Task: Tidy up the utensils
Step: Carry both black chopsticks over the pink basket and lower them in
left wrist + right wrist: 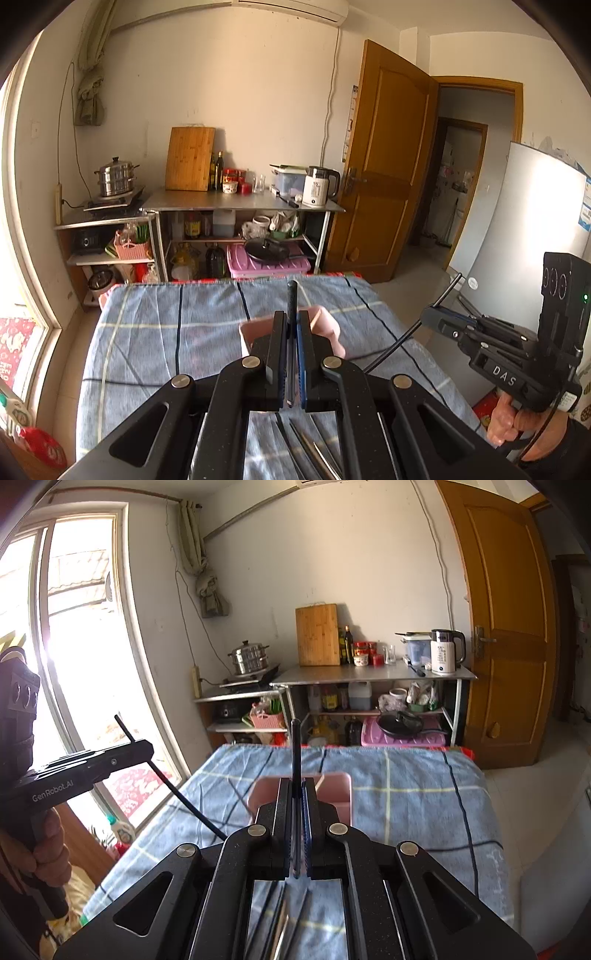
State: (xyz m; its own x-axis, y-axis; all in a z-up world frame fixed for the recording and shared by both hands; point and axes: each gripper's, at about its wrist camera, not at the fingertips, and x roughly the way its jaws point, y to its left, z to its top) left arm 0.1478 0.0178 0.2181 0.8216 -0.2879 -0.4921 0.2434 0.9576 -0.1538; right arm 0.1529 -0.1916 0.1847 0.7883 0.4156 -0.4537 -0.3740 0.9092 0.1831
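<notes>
Chopsticks are in both tools at once: the left tool (291,321) is closed on a black chopstick (292,295) whose end sticks up past the fingertips, and the right tool (297,790) is closed the same way on a second dark chopstick (295,746), also pointing up and away from the camera. Each stick runs back along the narrow gap between the jaws, which are pressed nearly together. Ahead of both tools, a pink holder (334,790) stands on the blue checked cloth (406,786) that covers the counter; in the left view, the holder (325,325) shows on either side of the fingers. More chopsticks (310,450) lie flat on the cloth under the left tool, and the right view shows a similar loose bunch (280,915) beneath its own frame. From the left view, the right tool shows off to the right side, raised above the cloth edge, a bare hand (513,424) around its grip. From the right view, the left tool shows at the left edge against the window (74,627), with its stick angled down toward the cloth. A kettle (445,651) and a cutting board (317,635) stand on a metal shelf unit (373,674) by the far wall.
</notes>
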